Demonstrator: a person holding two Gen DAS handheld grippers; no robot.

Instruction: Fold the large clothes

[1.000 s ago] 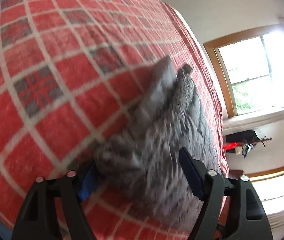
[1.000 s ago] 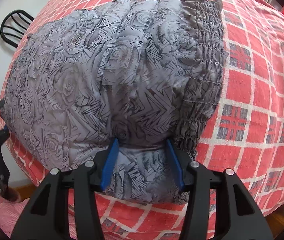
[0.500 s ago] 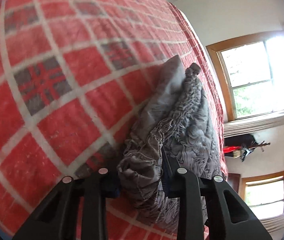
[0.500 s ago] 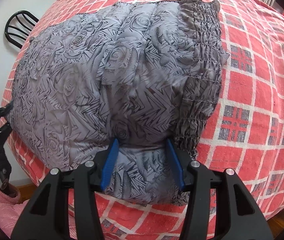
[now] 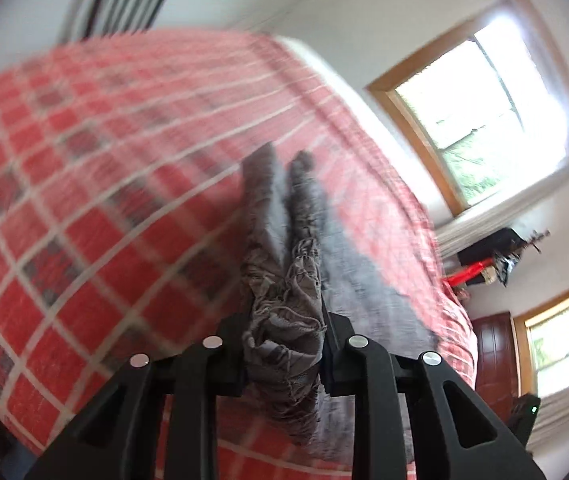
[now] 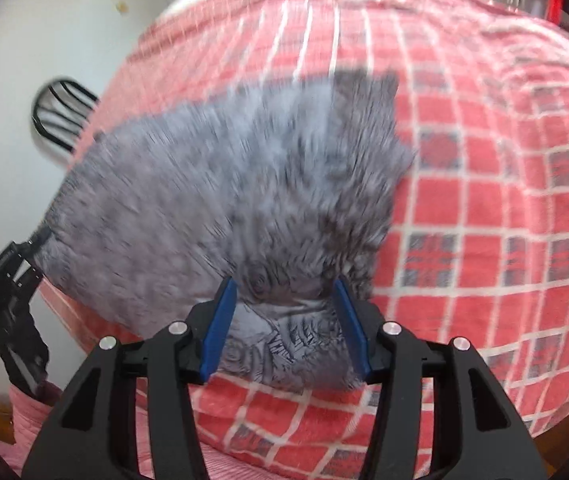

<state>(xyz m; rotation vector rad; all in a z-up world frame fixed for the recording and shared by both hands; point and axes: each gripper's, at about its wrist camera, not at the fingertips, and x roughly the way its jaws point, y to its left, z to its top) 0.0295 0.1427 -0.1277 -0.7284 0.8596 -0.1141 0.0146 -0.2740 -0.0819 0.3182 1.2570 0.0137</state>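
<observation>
A grey rose-print garment (image 6: 236, 184) with a shirred band lies on a bed with a red plaid cover (image 6: 484, 208). My left gripper (image 5: 284, 344) is shut on a bunched corner of the garment (image 5: 284, 320) and holds it above the bed. My right gripper (image 6: 288, 320) has its blue pads (image 6: 220, 328) on either side of the garment's near edge, with a wide gap between them. The left gripper also shows at the left edge of the right wrist view (image 6: 8, 292), at the garment's far corner.
A black wire chair back (image 6: 60, 116) stands by the white wall left of the bed. Windows with wooden frames (image 5: 480, 120) and a dark stand with red items (image 5: 484, 264) are at the room's far side. Pink fabric (image 6: 24, 432) lies below the bed's edge.
My left gripper closed on the garment's corner and lifted it up. Both views pulled back and up from the bed, and the garment is blurred with motion.
</observation>
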